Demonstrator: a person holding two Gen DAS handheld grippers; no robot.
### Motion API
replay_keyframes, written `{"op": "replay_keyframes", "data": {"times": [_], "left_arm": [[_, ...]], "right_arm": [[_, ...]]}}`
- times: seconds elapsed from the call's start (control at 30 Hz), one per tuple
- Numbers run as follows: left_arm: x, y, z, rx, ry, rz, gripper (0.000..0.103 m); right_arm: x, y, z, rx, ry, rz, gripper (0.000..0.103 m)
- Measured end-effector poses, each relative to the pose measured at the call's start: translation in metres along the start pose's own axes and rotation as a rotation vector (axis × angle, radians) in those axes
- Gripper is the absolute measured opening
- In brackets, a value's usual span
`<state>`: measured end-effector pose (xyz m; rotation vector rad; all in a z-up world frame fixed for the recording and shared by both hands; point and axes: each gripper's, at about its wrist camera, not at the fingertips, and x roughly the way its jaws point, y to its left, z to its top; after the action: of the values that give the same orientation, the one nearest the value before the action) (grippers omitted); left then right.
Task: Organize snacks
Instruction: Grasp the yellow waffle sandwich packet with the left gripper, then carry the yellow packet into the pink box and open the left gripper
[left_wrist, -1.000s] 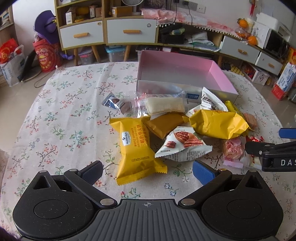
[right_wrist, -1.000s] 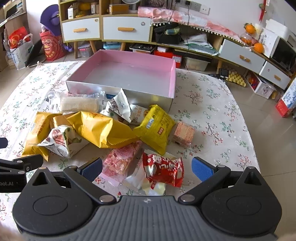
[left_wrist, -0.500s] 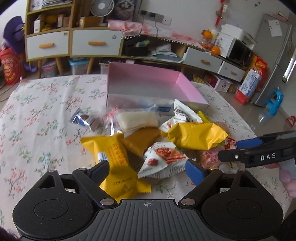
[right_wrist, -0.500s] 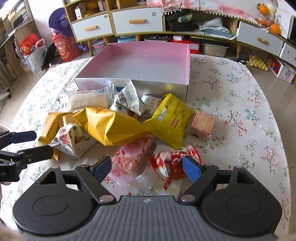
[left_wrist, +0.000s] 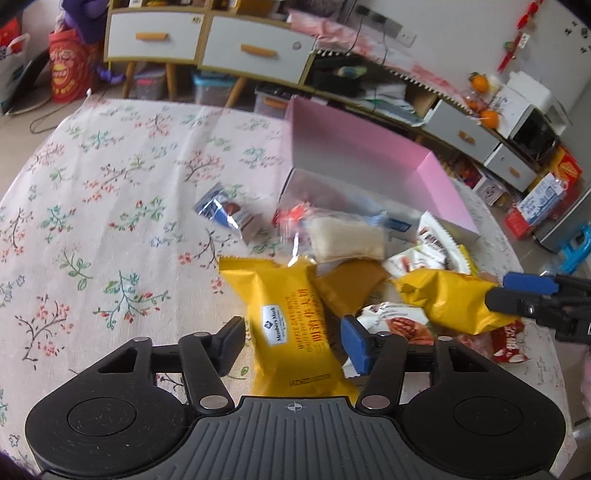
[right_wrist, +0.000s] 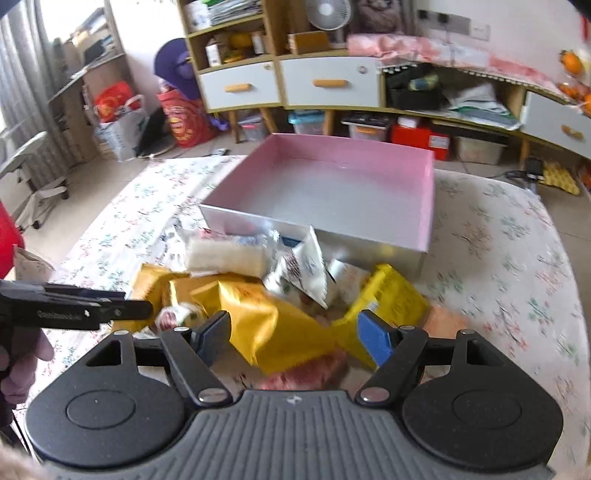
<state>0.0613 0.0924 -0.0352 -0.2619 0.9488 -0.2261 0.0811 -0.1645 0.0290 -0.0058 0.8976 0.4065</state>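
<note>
Between left gripper (left_wrist: 291, 345) pads: yellow pack (left_wrist: 291, 325), long axis pointing away toward box (left_wrist: 369, 158); jaws closing, contact unclear
Between right gripper (right_wrist: 295, 338) pads: gold bag (right_wrist: 266, 325); jaws closing, not pressing yet
Nearer arm: each on its own packet
Count: one box, perhaps ten snacks on cloth (left_wrist: 110, 206)

- Left black plastic tongs (left_wrist: 293, 341): ribbed grey housing, round side discs, silver pivot screws, blue pads.
- Right black plastic tongs (right_wrist: 295, 332): same build, blue-padded fingers (right_wrist: 373, 338).
</note>
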Motion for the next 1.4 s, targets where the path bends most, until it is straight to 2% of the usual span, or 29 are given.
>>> {"op": "replay_keyframes", "data": {"times": [0.23, 0.5, 0.7, 0.9, 1.07, 1.27, 1.4], "left_arm": [[0.01, -0.002, -0.001, 0.006, 0.027, 0.053, 0.04], [0.004, 0.001, -0.002, 0.046, 0.039, 0.134, 0.038], [0.01, 0.005, -0.003, 0.049, 0.048, 0.137, 0.043], [0.008, 0.002, -0.005, 0.055, 0.039, 0.151, 0.038], [-0.002, 0.008, -0.002, 0.002, 0.016, 0.144, 0.036], [-0.028, 0.008, 0.004, -0.02, -0.042, 0.128, 0.036], [-0.043, 0.006, 0.004, -0.073, -0.074, 0.12, 0.036]], "right_arm": [[0.032, -0.009, 0.006, 0.044, 0.049, 0.116, 0.056], [0.025, 0.002, -0.007, 0.019, 0.14, 0.214, 0.052], [0.037, 0.016, -0.014, -0.016, 0.184, 0.19, 0.053], [0.036, 0.015, -0.01, 0.012, 0.174, 0.183, 0.039], [0.03, 0.009, -0.005, 0.066, 0.167, 0.178, 0.036], [0.015, 0.009, 0.002, 0.102, 0.11, 0.192, 0.034], [0.009, 0.006, 0.01, 0.142, 0.072, 0.192, 0.034]]}}
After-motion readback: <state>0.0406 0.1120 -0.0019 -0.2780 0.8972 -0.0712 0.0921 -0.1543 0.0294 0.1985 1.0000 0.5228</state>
